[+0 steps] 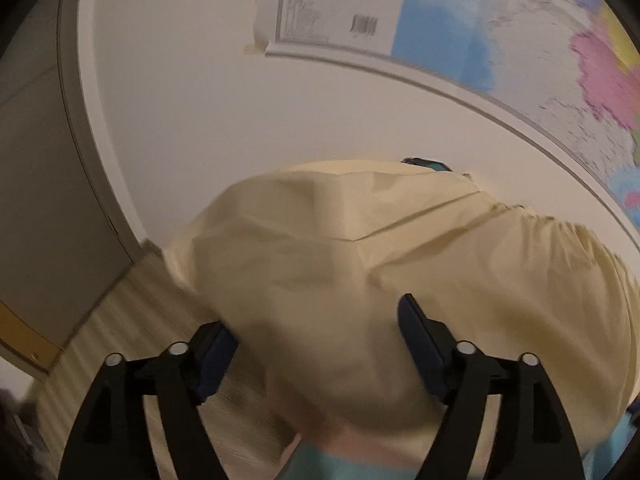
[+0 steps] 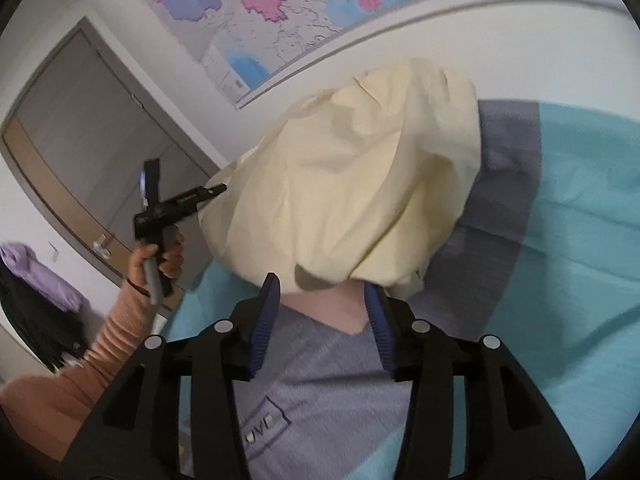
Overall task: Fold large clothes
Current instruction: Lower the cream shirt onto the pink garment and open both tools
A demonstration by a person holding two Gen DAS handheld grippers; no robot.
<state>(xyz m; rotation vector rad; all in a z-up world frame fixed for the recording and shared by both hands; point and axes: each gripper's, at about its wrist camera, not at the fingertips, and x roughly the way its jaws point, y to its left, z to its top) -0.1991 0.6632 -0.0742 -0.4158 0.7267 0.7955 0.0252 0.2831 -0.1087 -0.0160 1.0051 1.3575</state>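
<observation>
A pale yellow garment (image 2: 352, 184) hangs bunched in the air above the bed; it fills the left wrist view (image 1: 360, 264). My left gripper (image 1: 320, 320) has its jaws apart with yellow cloth draped between and over them; whether it grips the cloth is unclear. It shows in the right wrist view (image 2: 216, 191), held in a hand at the garment's left edge. My right gripper (image 2: 324, 292) is open, its blue pads (image 2: 264, 320) apart under the garment's lower edge. A grey T-shirt with a logo (image 2: 320, 392) lies flat below it.
A turquoise sheet (image 2: 580, 240) covers the bed. A wall map (image 2: 260, 8) hangs on the white wall, also in the left wrist view (image 1: 520, 40). A grey door (image 2: 80, 128) stands at left, with purple and dark clothes (image 2: 36, 276) hanging beside it.
</observation>
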